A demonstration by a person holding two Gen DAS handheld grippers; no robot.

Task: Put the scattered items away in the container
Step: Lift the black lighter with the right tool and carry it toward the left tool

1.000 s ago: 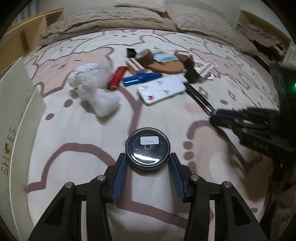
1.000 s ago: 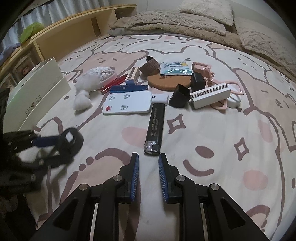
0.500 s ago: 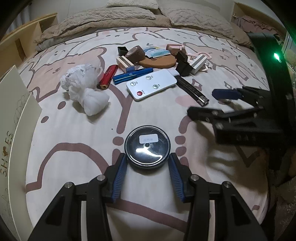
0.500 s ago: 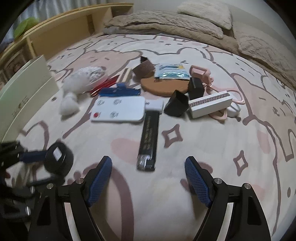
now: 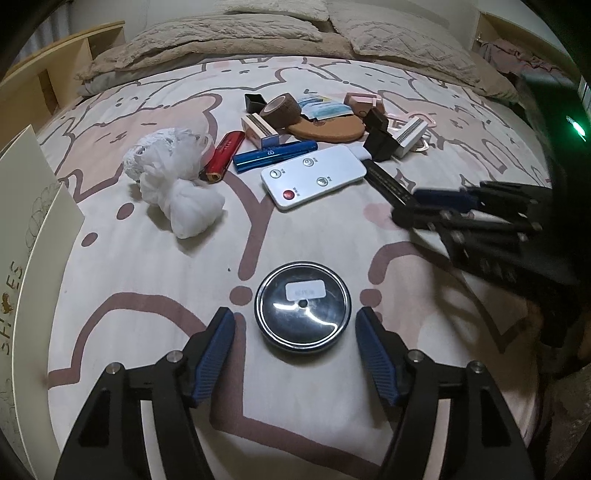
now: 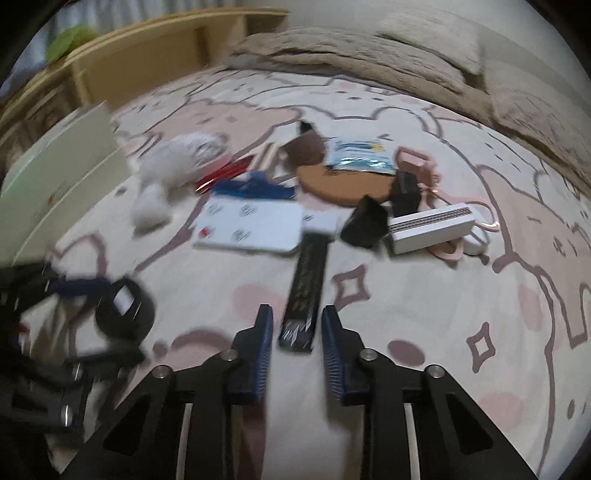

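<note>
A round black tin (image 5: 302, 305) lies on the bedspread between the fingers of my left gripper (image 5: 295, 345), which is open with a gap on each side of the tin. The tin also shows in the right wrist view (image 6: 125, 314). My right gripper (image 6: 297, 349) is partly closed, its fingers on either side of the near end of a long black bar (image 6: 306, 295) and not touching it. A white remote (image 5: 313, 176), blue tube (image 5: 275, 156), red tube (image 5: 225, 157) and white cloth bundle (image 5: 173, 181) lie beyond. The white shoe box (image 5: 22, 236) stands at the left.
More items are heaped at the back: a brown tape roll (image 5: 280, 108), a cork oval (image 5: 325, 129), black caps (image 5: 380, 144), a white comb-like box (image 6: 432, 229) and a pink clip (image 6: 415, 160). Pillows (image 5: 258, 33) and a wooden shelf (image 6: 147, 62) lie behind.
My left gripper has opened and let go of the tin, which rests on the bed. My right gripper opened wide, then narrowed and moved forward around the black bar's near end.
</note>
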